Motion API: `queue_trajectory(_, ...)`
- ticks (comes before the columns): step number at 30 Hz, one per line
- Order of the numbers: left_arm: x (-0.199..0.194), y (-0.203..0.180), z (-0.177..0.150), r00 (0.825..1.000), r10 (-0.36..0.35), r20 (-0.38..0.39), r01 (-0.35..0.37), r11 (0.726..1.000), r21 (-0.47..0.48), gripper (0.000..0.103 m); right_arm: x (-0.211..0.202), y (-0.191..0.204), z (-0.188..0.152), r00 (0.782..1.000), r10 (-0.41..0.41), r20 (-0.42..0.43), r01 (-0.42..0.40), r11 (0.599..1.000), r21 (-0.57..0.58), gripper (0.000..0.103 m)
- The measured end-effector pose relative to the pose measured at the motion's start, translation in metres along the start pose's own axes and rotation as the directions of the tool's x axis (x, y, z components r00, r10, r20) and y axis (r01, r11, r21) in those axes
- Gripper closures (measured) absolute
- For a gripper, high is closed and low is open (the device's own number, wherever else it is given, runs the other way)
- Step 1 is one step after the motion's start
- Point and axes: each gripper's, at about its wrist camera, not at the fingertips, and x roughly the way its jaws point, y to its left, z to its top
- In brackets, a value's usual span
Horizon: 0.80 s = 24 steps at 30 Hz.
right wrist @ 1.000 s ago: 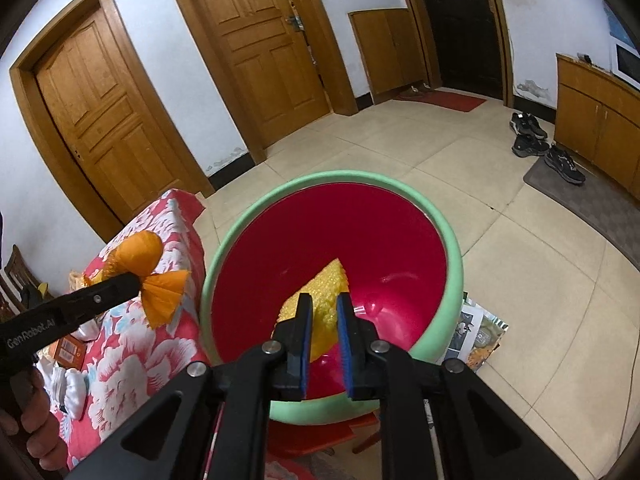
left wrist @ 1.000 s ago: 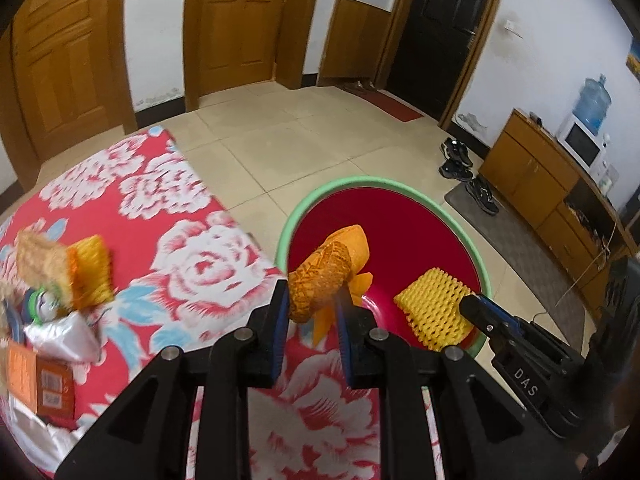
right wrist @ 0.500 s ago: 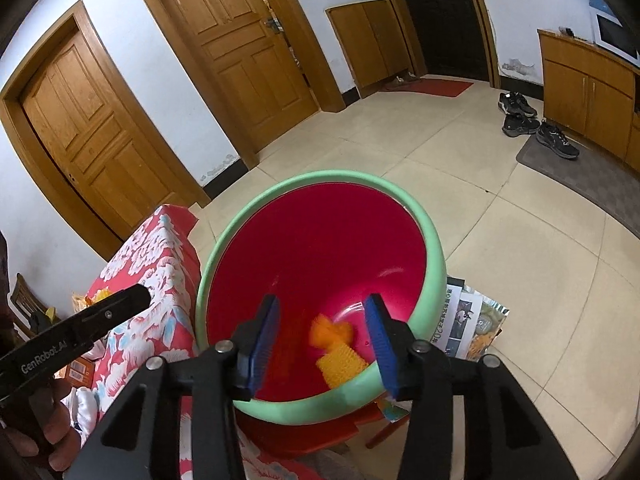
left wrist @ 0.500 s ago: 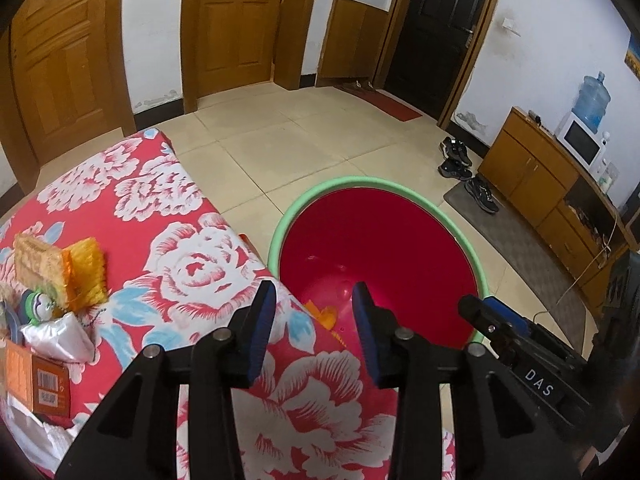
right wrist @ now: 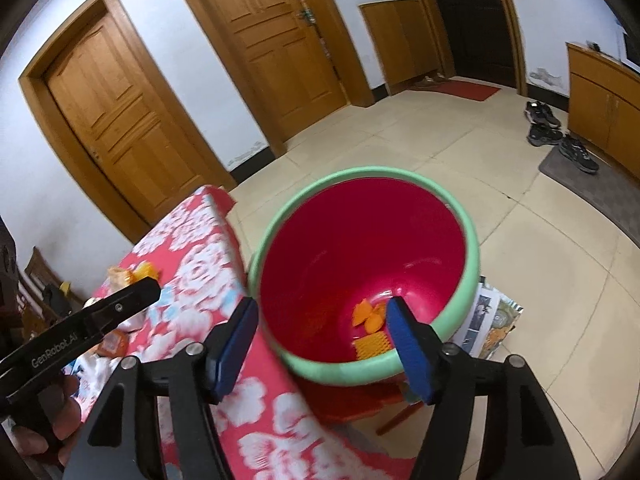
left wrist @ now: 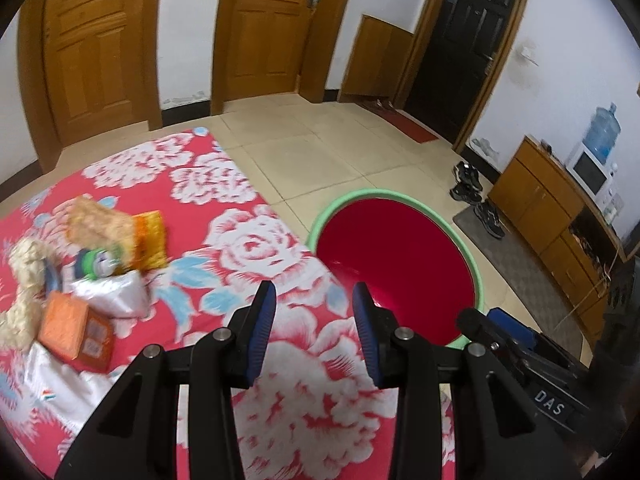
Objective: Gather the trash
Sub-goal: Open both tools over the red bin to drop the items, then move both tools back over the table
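The left gripper (left wrist: 314,334), jaws apart and empty, hangs over the floral cloth (left wrist: 256,248) beside the red basin (left wrist: 394,256).

Two wrist cameras, angled down over a floral table.
Both share the red basin (left wrist: 394,264) (right wrist: 360,256) close below.

text 1: "DAS" in white on a black plate on the right gripper (left wrist: 496,332), seen from the left wrist | text 2: "GenRobot.AI" in white along the black finger of the left gripper (right wrist: 132,296), seen from the right wrist | orange packet (left wrist: 76,330) label: too blurred to read
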Motion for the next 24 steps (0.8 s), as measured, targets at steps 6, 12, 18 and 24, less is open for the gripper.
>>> queue_trajectory(6, -0.020, 0.020, -0.005, 0.999, 0.040, 0.021, -0.039, 0.998, -0.049, 0.063, -0.013, 0.016, -0.006, 1.000, 0.029, 0.010, -0.029, 0.999, -0.034, 0.026)
queue_trajectory(12, -0.039, 0.048, -0.013, 0.995, 0.094, 0.042, -0.090, 0.991, -0.096, 0.063, -0.016, 0.031, -0.012, 0.998, 0.059, -0.003, -0.060, 0.997, -0.053, 0.021)
queue_trajectory(18, -0.052, 0.084, -0.022, 0.987, 0.151, 0.047, -0.142, 0.977, -0.158, 0.063, -0.012, 0.049, -0.018, 0.997, 0.072, -0.017, -0.073, 0.994, -0.085, 0.018)
queue_trajectory(24, -0.064, 0.119, -0.029, 0.975, 0.218, 0.047, -0.203, 0.956, -0.214, 0.061, -0.006, 0.066, -0.026, 0.996, 0.079, -0.037, -0.083, 0.991, -0.102, 0.013)
